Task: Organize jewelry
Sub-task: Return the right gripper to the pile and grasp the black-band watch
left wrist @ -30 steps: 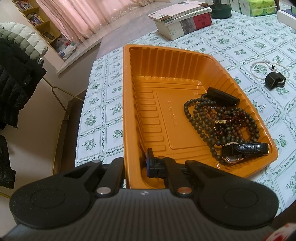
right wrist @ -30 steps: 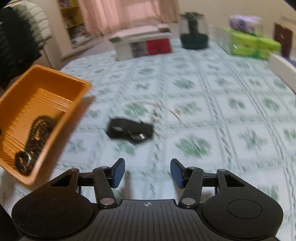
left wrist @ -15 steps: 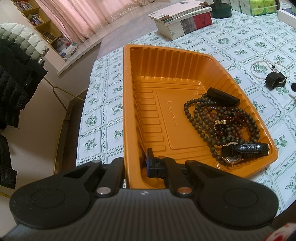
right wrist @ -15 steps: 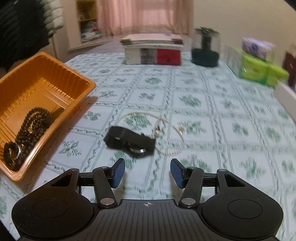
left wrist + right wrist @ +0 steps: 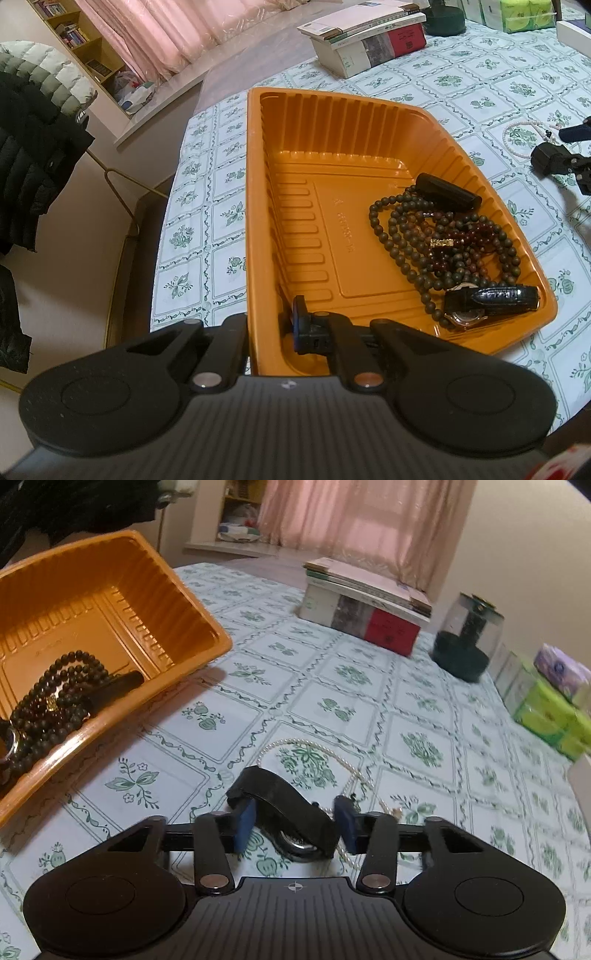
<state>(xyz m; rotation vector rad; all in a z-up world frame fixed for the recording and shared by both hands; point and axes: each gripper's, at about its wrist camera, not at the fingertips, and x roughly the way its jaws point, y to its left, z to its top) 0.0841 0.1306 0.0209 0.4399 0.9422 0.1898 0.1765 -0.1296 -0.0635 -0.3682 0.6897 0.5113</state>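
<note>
My left gripper (image 5: 269,332) is shut on the near wall of the orange tray (image 5: 332,98), one finger inside and one outside. In the tray lie dark bead strings (image 5: 424,236), a black-strapped watch (image 5: 491,299) and a black tube-shaped piece (image 5: 447,192). On the tablecloth beside the tray (image 5: 155,572) lies a second black watch (image 5: 280,801), resting on a pearl necklace (image 5: 314,744). My right gripper (image 5: 295,823) straddles this watch. Its jaws are closing, and both blue pads touch the watch's sides. The watch still lies on the cloth.
A stack of books (image 5: 362,602) lies at the far side, with a dark green jar (image 5: 465,642) to its right. Green tissue packs (image 5: 546,709) line the right edge. The table's left edge drops to the floor, where a black jacket (image 5: 22,166) hangs.
My right gripper has come in low over the black watch, rolled, and narrowed its jaws around it. The left gripper and the tray have not moved.
</note>
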